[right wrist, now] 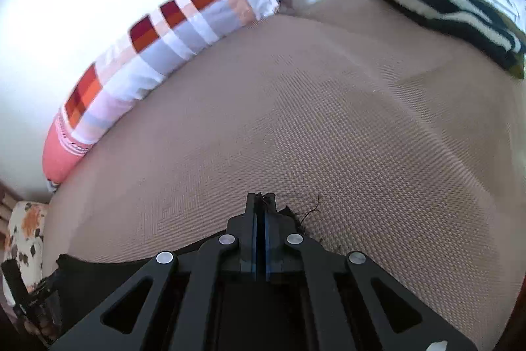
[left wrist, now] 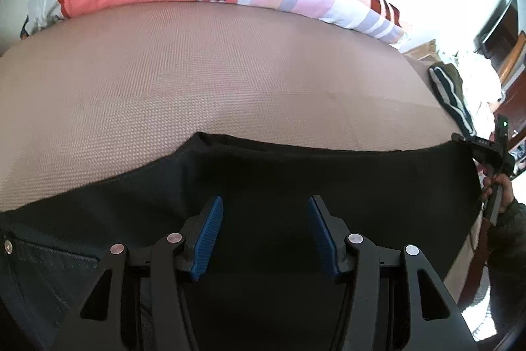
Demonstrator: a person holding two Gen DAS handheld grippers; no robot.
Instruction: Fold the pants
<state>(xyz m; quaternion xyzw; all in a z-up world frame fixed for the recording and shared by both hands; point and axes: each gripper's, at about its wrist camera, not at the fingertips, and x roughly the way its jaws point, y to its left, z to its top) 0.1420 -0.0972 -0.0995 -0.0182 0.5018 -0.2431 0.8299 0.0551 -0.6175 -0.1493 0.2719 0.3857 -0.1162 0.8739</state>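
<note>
My pads [left wrist: 210, 236] are ribbed blue rubber; the pants [left wrist: 296, 173] matt black cloth, fraying; the bed [left wrist: 197, 71] coarse woven tan fabric.

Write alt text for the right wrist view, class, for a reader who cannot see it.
The right gripper is shut on the frayed edge of black pants, above a tan woven bed cover. A long patchwork pillow lies along the white wall, and striped folded clothing sits far right.

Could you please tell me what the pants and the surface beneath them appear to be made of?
The pants look like dark woven cloth, perhaps denim: matte, with a metal rivet and frayed threads at the hem pinched in the right gripper. The bed surface looks like a tan mat with a fine ribbed weave, maybe synthetic.
</note>
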